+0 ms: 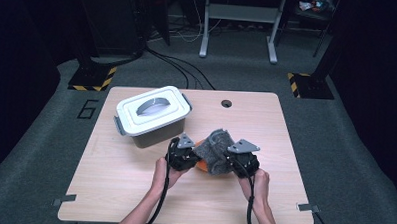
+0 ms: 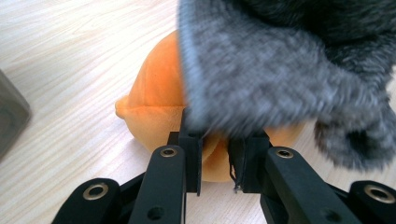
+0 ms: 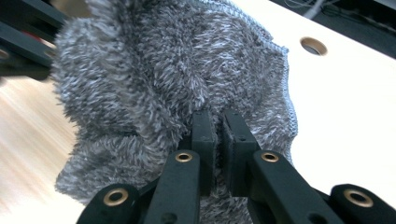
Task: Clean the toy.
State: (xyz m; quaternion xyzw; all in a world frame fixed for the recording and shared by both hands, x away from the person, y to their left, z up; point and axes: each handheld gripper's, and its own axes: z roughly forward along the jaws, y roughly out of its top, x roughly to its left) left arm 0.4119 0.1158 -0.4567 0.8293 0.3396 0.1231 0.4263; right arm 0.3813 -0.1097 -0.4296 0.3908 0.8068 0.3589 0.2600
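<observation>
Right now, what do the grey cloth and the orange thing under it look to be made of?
Grey cloth: fluffy, long-pile fabric, probably microfibre or fleece, matte, with a stitched hem. Orange thing: soft plush with a short, smooth nap and a sewn seam, likely a stuffed toy.

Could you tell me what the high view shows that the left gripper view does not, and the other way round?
The high view alone takes in the lidded white box, the cable hole, both hands, and the right gripper shut on the grey fluffy cloth. The left gripper view alone shows, up close, the left gripper nearly shut on the cloth's edge, and the orange plush toy with its seam and pointed tip. Both share the cloth draped over the toy on the wooden table.
</observation>
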